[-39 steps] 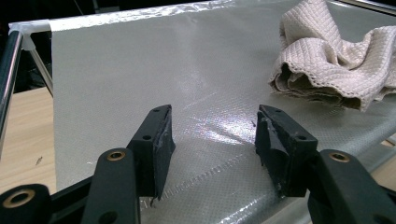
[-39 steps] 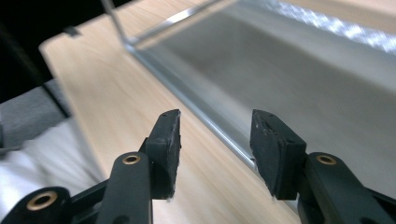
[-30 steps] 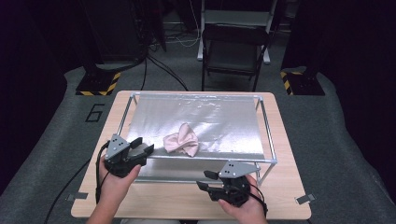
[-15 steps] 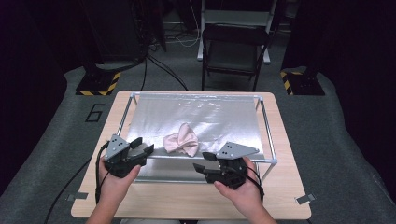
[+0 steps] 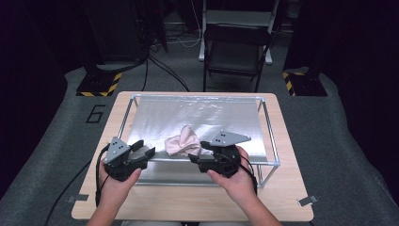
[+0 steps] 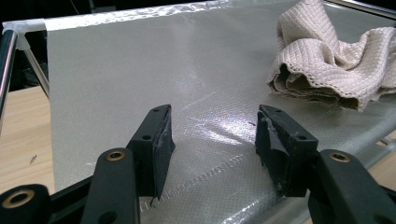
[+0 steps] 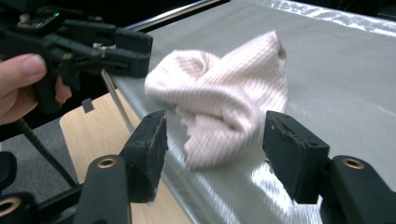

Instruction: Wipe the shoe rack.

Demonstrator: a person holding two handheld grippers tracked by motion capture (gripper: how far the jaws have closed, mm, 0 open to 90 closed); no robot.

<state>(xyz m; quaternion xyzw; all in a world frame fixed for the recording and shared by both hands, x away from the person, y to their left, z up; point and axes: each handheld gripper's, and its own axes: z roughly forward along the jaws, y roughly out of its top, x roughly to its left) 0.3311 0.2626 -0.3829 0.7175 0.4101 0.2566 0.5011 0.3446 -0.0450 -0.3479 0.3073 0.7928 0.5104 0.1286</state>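
Note:
A crumpled pale pink cloth (image 5: 182, 142) lies on a silvery sheet (image 5: 197, 115) stretched over a metal frame (image 5: 269, 127) on the wooden table (image 5: 282, 197). My left gripper (image 5: 145, 149) hovers open over the sheet's front left edge, with the cloth (image 6: 327, 65) off to the right of its empty jaws (image 6: 212, 126). My right gripper (image 5: 196, 151) is just right of the cloth and points left at it. Its jaws have just been opening and stand wide (image 7: 215, 135). The cloth (image 7: 224, 98) lies just beyond them, untouched. The left gripper (image 7: 135, 49) shows behind it.
The frame's rails ring the sheet, and its front rail (image 5: 211, 162) runs under both grippers. Bare table wood lies in front of it. A black chair (image 5: 235, 52) and two stands with striped bases (image 5: 99, 84) (image 5: 301, 82) are beyond the table.
My right gripper has risen from the table's front edge and moved forward and left to the cloth, its jaws opening wider. My left gripper has stayed put.

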